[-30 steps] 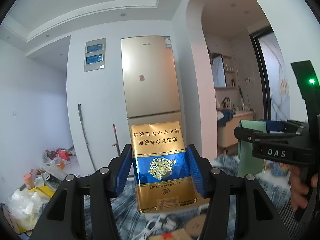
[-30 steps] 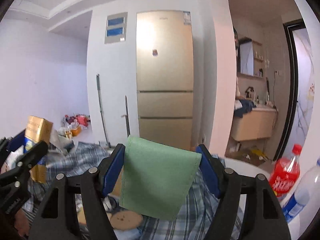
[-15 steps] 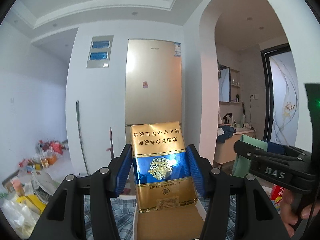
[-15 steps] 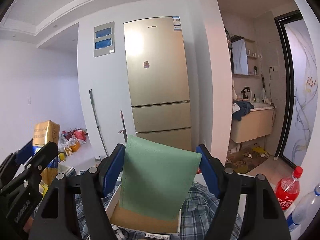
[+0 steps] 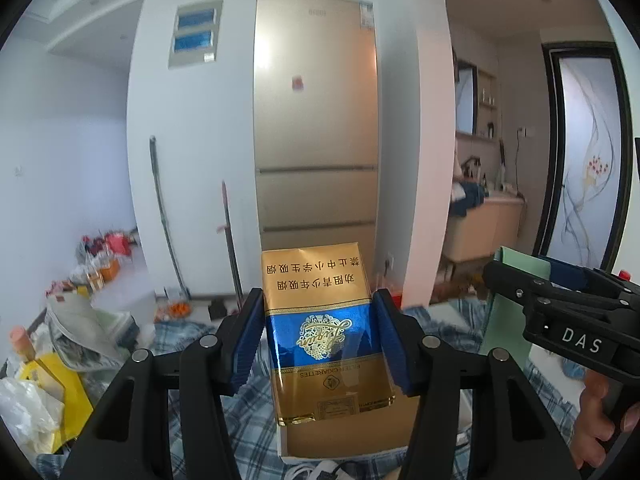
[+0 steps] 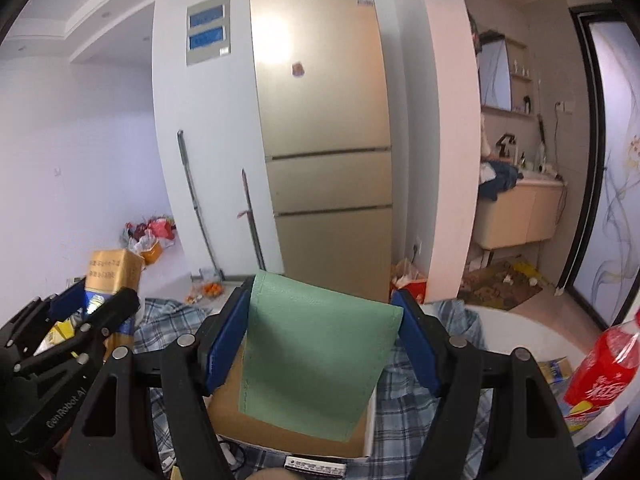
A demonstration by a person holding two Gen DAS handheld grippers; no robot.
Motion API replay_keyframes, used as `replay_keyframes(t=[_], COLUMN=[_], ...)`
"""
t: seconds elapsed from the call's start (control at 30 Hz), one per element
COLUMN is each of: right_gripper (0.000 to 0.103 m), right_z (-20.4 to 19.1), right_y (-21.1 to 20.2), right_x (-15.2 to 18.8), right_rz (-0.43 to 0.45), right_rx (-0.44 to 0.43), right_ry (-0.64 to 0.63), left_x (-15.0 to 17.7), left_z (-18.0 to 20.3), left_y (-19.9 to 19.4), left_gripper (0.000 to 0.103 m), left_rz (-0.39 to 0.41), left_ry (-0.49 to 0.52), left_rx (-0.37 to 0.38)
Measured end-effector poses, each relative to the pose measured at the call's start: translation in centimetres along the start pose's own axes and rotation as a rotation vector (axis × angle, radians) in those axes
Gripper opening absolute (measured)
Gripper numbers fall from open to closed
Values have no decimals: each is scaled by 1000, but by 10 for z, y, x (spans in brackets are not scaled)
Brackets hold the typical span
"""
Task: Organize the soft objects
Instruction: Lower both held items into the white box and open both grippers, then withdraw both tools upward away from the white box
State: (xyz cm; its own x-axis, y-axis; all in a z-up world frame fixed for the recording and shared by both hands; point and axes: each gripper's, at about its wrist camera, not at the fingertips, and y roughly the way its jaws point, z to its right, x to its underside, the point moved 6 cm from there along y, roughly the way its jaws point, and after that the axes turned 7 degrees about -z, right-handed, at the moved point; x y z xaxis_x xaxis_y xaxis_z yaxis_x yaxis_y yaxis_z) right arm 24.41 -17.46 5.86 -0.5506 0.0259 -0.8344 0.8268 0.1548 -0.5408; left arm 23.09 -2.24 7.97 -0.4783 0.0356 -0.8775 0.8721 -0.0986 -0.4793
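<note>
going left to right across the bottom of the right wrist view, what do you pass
Left tongs holding the gold and blue pack → right tongs clamped on the green pouch, over the cardboard box → red soda bottle

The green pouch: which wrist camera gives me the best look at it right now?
The right wrist view. There the green pouch fills the centre, face-on, clamped in the right gripper above the cardboard box. The left wrist view shows only a sliver of it, edge-on behind that gripper's black frame.
</note>
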Motion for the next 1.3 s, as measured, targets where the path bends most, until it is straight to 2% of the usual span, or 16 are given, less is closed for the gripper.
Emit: replay_keyframes(t=[0.1,0.4,0.53,0.73,0.93,1.0,1.07,1.1,1.13,1.2,1.3], right_gripper=[71,71,71,71,71,71,72,72,73,82,84], right_z=[2,7,5,1,-3,-3,-4,-5,-4,-1,4], right_y=[23,91,115,141,149,148,148,149,149,149,147], right_x=[10,44,58,79,88,89,89,88,87,85,81], right_rz=[-53,-227,-304,-395,-425,-426,-426,-425,-424,-424,-414], right_rx=[-22,0,5,-4,-5,-7,-9,-14,-13,-3,-12], right_ry=[14,-13,-26,-48,-74,-77,-73,-68,-62,-48,-10], left_x=[8,50,73,93,97,99,99,98,97,95,92], left_z=[0,-6,-12,-14,-9,-10,-10,-10,-11,-11,-13], left_y=[22,94,124,144,146,148,150,149,147,145,143], left_gripper=[57,57,57,57,57,62,80,82,83,84,85], left_rz=[-58,-246,-327,-417,-438,-450,-457,-447,-431,-421,-408], left_ry=[0,27,38,26,26,25,27,27,29,31,25], left_rx=[1,-3,-38,-13,-1,-7,-13,-17,-25,-30,-27])
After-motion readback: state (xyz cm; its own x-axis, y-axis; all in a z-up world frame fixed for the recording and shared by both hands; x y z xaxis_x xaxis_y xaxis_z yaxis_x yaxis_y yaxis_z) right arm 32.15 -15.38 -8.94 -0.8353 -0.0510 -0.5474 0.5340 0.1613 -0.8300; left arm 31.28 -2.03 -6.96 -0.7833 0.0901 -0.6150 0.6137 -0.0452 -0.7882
